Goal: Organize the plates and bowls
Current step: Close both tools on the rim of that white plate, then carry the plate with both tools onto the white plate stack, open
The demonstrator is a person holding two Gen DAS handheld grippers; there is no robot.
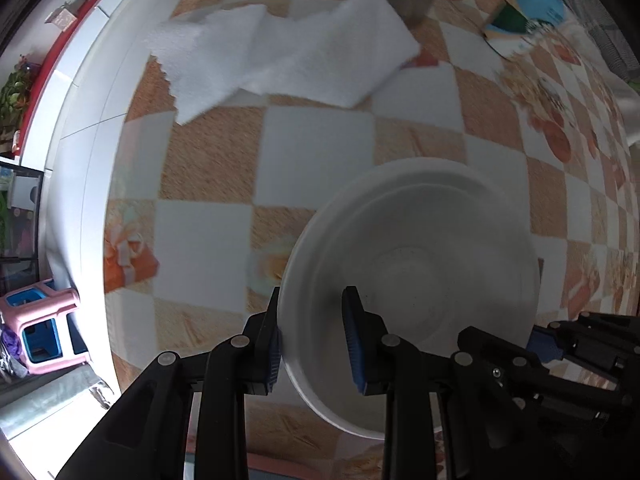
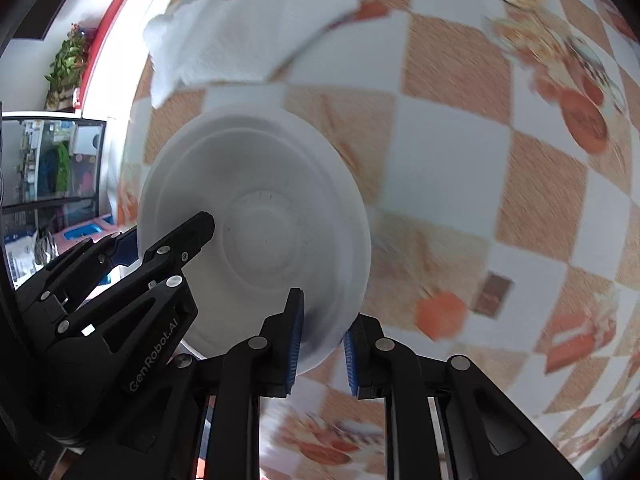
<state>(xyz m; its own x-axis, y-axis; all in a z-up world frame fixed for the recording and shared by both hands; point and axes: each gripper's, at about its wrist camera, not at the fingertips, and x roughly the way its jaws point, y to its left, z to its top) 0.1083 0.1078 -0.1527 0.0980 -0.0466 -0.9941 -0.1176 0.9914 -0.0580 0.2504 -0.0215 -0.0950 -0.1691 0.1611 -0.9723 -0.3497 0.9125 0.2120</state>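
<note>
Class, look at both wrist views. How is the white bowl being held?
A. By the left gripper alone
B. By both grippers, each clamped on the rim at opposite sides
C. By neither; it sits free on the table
B: the left gripper and the right gripper each pinch the white bowl by its rim, on opposite sides.

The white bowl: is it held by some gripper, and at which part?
Both grippers hold the white bowl by its rim, one finger inside, one outside: the left gripper on one side, the right gripper on the opposite side.
</note>
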